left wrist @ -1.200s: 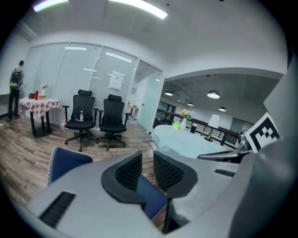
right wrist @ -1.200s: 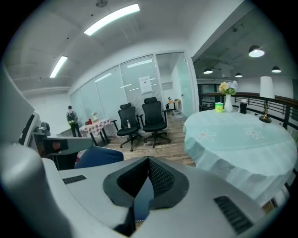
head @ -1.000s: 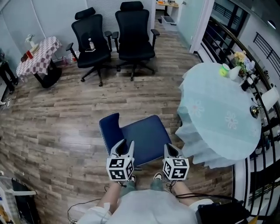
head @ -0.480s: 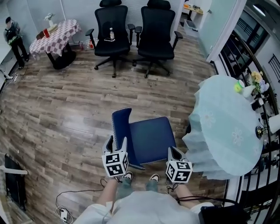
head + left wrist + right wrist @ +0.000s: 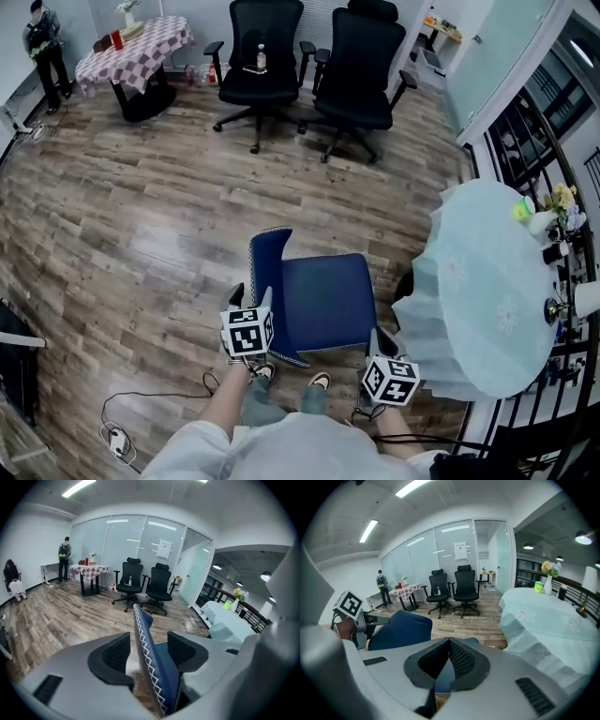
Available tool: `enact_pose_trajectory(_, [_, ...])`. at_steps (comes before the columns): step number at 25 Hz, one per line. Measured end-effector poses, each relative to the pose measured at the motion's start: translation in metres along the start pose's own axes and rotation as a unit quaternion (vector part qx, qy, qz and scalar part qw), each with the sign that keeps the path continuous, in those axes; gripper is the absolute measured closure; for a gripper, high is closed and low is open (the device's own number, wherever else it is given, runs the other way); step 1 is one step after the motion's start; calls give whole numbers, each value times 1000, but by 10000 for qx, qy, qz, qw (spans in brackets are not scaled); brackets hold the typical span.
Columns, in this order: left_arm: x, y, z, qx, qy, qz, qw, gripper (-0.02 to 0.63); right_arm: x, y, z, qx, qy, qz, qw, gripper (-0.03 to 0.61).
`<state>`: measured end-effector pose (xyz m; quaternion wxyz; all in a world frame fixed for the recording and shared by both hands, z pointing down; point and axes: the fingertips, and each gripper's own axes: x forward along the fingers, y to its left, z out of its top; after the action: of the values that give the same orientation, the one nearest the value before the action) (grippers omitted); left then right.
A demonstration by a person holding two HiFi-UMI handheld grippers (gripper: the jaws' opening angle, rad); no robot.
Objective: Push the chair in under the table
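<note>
A blue chair (image 5: 323,302) with white zigzag stitching stands on the wood floor, its backrest (image 5: 267,272) to the left and its seat facing the round table (image 5: 487,309) under a pale blue cloth. My left gripper (image 5: 251,296) is at the near end of the backrest. In the left gripper view the backrest edge (image 5: 152,667) stands between the jaws of the left gripper (image 5: 149,637), which are opening, with the pads off it. My right gripper (image 5: 377,336) hangs at the seat's near right corner. The right gripper (image 5: 449,640) is shut with nothing in it.
Two black office chairs (image 5: 258,66) (image 5: 366,75) stand at the far side, with a checked table (image 5: 131,52) and a person (image 5: 42,42) at far left. A cable and plug (image 5: 122,433) lie near my feet. A dark railing (image 5: 562,375) runs behind the round table.
My left gripper has shifted left and down from over the seat to the backrest's edge, and its jaws have spread around it. The right gripper has hardly moved.
</note>
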<state>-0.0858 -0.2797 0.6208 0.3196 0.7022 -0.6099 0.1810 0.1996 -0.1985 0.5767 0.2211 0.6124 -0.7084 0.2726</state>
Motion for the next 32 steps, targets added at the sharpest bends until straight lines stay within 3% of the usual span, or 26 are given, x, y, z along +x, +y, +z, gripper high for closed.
enact_pose_trajectory(7, [22,4,-10,-133,416,-24,9990,370,4,-2,-11,134,87,-143,9998,561])
enact_pose_trajectory(10, [27,5,-12,-338,530,-3,9980,421,4,-6,-13,208,87,-226,9995,561])
enact_pose_trajectory(15, [29,11,-12,-454,580,193,9971,483,0,-14,-15,339,73,-407,9986,561])
enact_pose_trajectory(32, [26,3,-12,-439,583,319,9968,509,-15,-30,-24,574,12,-595,9966,561])
